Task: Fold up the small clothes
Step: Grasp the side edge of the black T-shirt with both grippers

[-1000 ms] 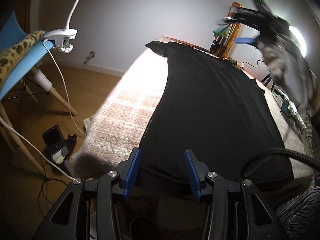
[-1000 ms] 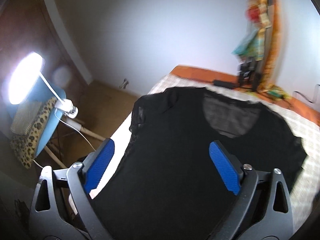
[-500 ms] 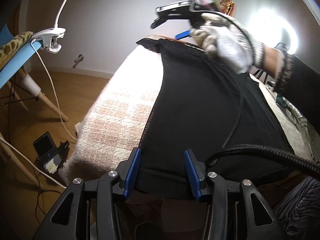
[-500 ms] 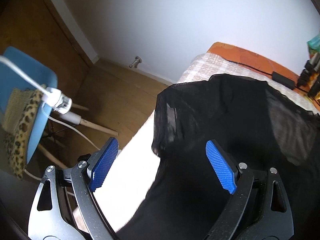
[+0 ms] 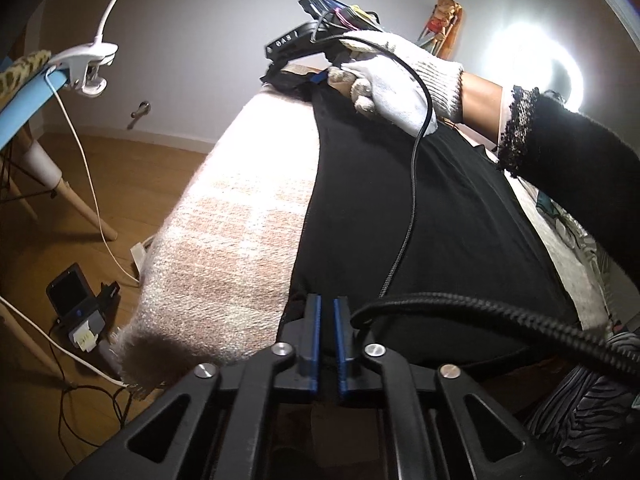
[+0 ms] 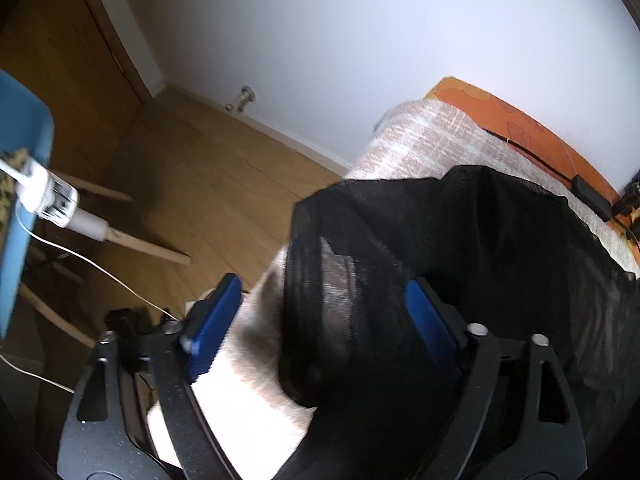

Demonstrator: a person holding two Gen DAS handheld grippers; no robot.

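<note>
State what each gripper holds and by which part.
The left gripper is shut on the black thin-fabric shirt at its near hem. The right gripper holds nothing: jaws open around the shirt's far sleeve corner.

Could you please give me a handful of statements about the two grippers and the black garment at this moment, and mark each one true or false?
1. The left gripper is shut on the near hem of the black thin-fabric garment. True.
2. The right gripper is clamped shut. False: its blue pads stand wide apart around the sleeve.
3. The garment lies on a beige checked woven blanket. True.
4. The hand holding the right gripper is bare. False: the hand wears a white knit glove.
</note>
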